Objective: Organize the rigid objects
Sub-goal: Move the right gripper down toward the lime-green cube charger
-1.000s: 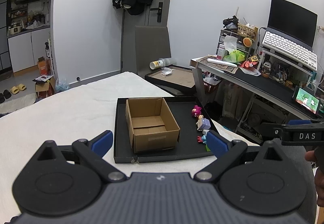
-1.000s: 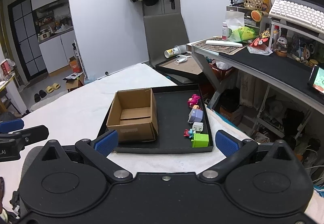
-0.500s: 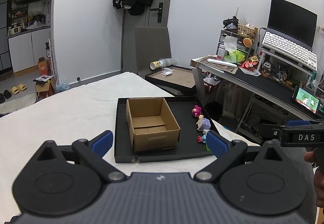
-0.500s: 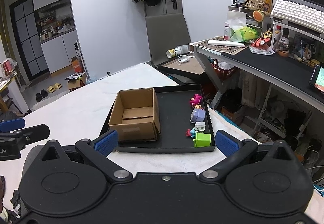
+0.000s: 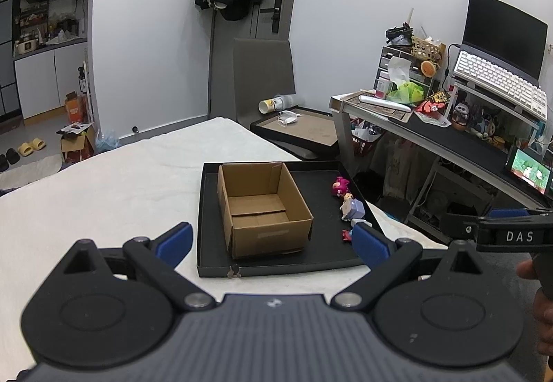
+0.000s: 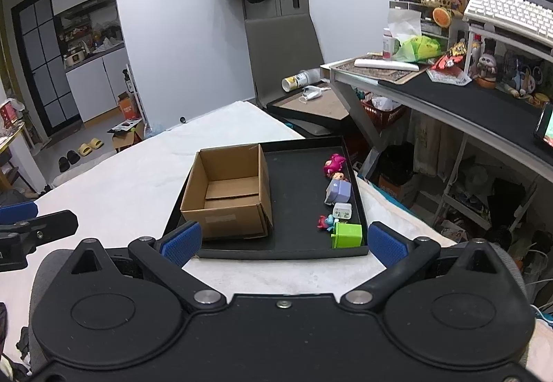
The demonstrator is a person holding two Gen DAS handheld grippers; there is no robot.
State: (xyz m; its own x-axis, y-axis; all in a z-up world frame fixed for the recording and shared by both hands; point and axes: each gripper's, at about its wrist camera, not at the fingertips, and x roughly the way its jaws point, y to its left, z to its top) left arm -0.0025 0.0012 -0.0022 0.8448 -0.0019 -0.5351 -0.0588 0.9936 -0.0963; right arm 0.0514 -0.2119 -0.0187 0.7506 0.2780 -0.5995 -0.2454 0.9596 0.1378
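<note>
Nearest, both grippers hover over the white table (image 6: 114, 181), short of the black tray (image 6: 297, 195): the left gripper (image 5: 271, 242) and the right gripper (image 6: 283, 240) each have blue-padded fingers spread wide, holding nothing. Seen from the left wrist, the right tool's body reads "DAS". On the tray, an open cardboard box (image 6: 230, 195) sits at the left; along the right edge, near to far, stand a green block (image 6: 347, 235), a small red-and-blue figure (image 6: 325, 222), a white cube (image 6: 342, 210), a lavender toy (image 6: 338, 192) and a magenta figure (image 6: 333, 165). Beyond, a grey chair (image 6: 283, 54) and a cluttered desk (image 6: 449, 95) with a white keyboard (image 6: 508, 12).
</note>
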